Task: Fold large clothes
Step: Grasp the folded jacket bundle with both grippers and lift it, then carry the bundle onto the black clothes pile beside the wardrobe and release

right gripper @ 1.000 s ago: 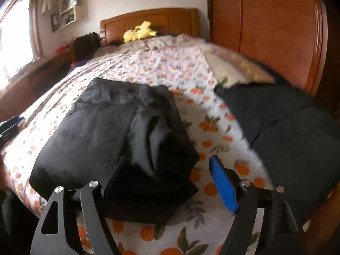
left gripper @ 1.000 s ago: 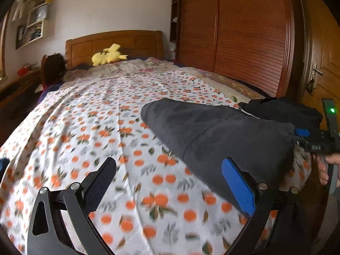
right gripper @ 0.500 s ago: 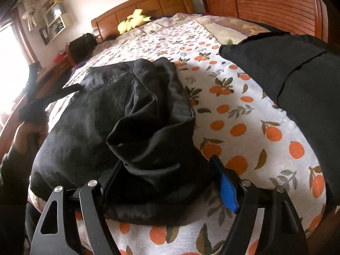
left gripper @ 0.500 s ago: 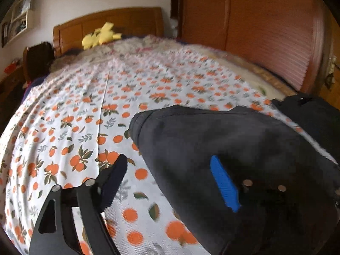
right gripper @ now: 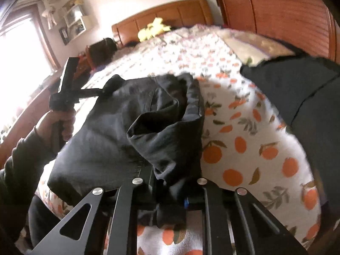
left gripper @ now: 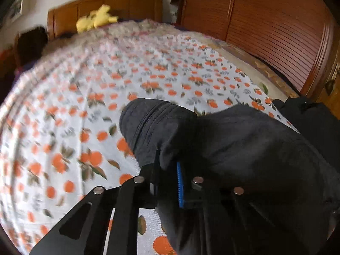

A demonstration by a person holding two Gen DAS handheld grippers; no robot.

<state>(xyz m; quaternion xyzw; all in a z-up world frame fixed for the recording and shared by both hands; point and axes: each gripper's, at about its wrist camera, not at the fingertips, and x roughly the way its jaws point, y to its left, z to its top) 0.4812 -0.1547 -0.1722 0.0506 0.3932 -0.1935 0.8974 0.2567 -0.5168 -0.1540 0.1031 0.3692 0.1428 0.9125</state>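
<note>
Left wrist view
Left gripper (left gripper: 167, 171): clenched on a bunched corner of the black garment (left gripper: 244, 148), likely so both corners can be lifted together for a fold.
Garment spot: on the orange-print bedsheet (left gripper: 85, 106), stretching right of the pinch.

Right wrist view
Right gripper (right gripper: 170, 189): clenched on a bunched fold of the black garment (right gripper: 110, 131).
Garment spot: spread ahead and left, near the bed edge.
Other dark pile (right gripper: 308, 97): off to the right, apart, not touched.

I saw a black garment (left gripper: 244, 140) at lower right on a white bedsheet (left gripper: 74, 110) printed with oranges and green leaves, a yellow plush toy (left gripper: 95, 18) at upper left, and reddish-brown wardrobe doors (left gripper: 276, 25).
</note>
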